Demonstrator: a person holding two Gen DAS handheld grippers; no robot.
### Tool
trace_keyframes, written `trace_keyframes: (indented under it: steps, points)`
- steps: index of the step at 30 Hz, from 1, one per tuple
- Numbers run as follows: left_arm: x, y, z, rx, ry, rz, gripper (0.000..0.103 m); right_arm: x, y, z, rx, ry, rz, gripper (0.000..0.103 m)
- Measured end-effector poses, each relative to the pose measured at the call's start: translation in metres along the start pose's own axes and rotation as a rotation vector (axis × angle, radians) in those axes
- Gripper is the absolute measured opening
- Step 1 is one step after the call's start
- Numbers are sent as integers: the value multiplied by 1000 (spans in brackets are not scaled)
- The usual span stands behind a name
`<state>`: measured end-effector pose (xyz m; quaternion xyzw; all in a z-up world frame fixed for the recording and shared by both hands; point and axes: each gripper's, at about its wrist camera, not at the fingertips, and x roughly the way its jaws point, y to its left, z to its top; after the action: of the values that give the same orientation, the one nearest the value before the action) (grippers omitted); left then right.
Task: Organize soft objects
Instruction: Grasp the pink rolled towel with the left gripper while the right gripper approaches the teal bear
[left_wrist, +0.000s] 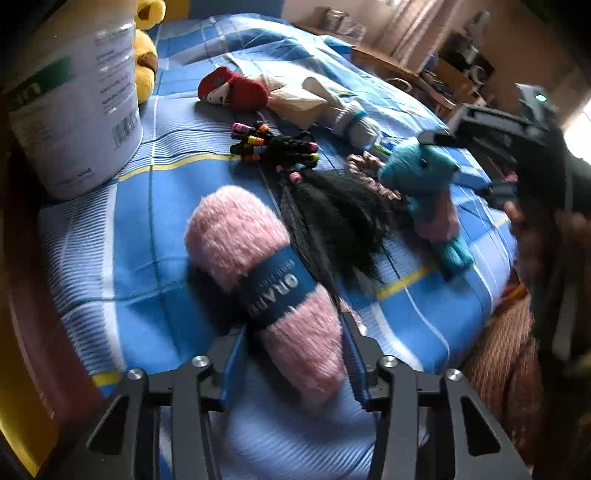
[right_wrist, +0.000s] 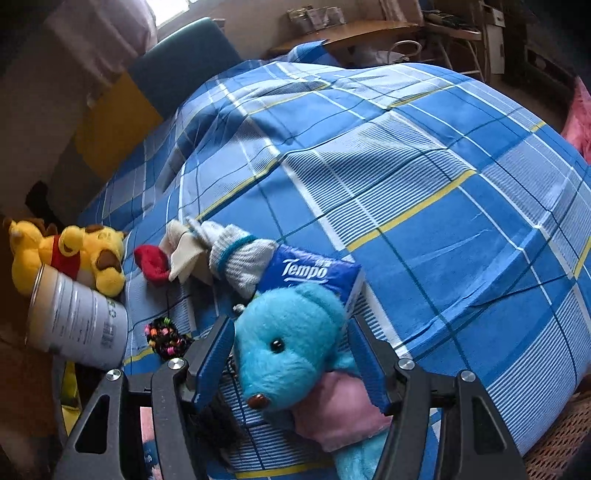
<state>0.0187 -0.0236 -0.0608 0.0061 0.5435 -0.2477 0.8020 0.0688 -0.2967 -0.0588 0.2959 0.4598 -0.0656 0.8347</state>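
Place: a bedroom in a home.
Bed: blue plaid bedsheet covers it, with soft toys lying on top.
Window: curtain with daylight behind.
Furniture: cluttered wooden desk beside the bed.

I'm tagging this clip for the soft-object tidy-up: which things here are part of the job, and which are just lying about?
Part of the job:
pink yarn skein, between the left gripper fingers
blue plush toy, between the right gripper fingers
yellow plush bear
red sock
white sock

Lying about:
white can
tissue pack
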Motion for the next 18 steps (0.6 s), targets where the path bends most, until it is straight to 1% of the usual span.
trace_keyframes:
  steps: [3,4,5,7,8,11,13,15,18]
  points:
    - [-12,4,-13,28,4,-18,46,-3,-3,2,22,-11,20,65]
    - [-17,7,-18,32,2,-31,46,-3,-3,2,22,-10,24,65]
    - [-21,10,-22,29,9,-62,47,-2,-2,2,20,-5,24,67]
    - [-27,20,-28,-19,24,-109,66,-2,0,1,12,0,23,67]
    - [-31,25,-28,-49,13,-107,67,-2,1,1,3,-1,20,68]
    - [-42,27,-23,-69,-26,-82,67,-4,4,0,-6,-11,11,68]
    - [-43,25,-14,-102,-35,-90,67,-5,3,0,-4,-18,7,68]
    - [-38,26,-5,-160,-24,-83,68,-6,1,0,5,-23,6,68]
    - [-23,31,7,-251,7,-49,67,-8,-2,1,21,-27,10,68]
